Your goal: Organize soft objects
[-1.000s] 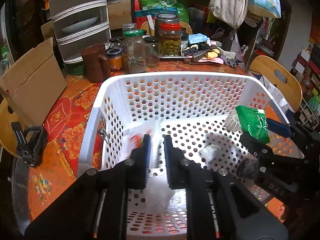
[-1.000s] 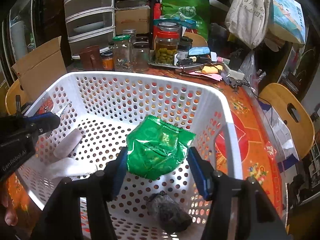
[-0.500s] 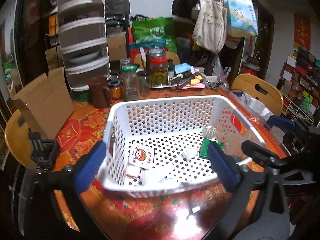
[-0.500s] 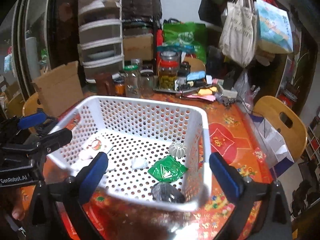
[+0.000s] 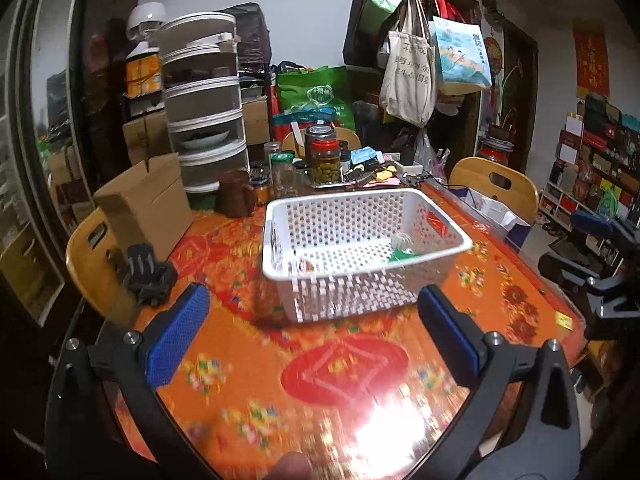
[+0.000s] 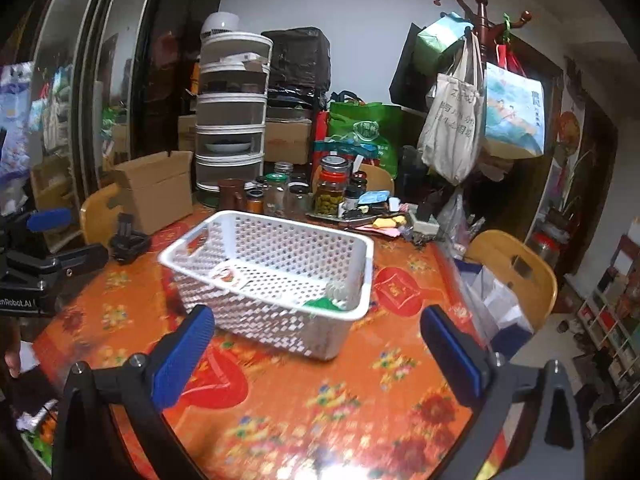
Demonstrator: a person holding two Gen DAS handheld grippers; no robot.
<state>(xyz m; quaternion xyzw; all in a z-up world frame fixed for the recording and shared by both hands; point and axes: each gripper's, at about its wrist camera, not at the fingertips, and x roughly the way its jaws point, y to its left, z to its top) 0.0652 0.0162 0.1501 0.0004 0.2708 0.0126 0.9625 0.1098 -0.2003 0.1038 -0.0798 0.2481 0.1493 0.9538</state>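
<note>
A white perforated basket [image 5: 360, 200] stands on the orange floral table; it also shows in the right wrist view [image 6: 280, 220]. Inside it lie a green packet [image 5: 402, 255], a white ribbed ball [image 5: 401, 241] and a white packet with a red face [image 5: 305, 265]. The green packet [image 6: 322, 304], ball [image 6: 338, 290] and face packet [image 6: 226, 274] show in the right wrist view too. My left gripper [image 5: 312, 336] is open and empty, well back from the basket. My right gripper [image 6: 316, 352] is open and empty, also back from it.
Glass jars [image 5: 326, 160], a brown mug [image 5: 236, 199] and a tiered white container [image 5: 204, 128] stand behind the basket. A cardboard box [image 5: 148, 204] and a black clamp [image 5: 146, 276] sit at the left. Wooden chairs [image 6: 516, 268] ring the table.
Both grippers let go of their packets into the basket, opened wide and pulled back and up, away from the basket. The green packet and the face packet now lie inside.
</note>
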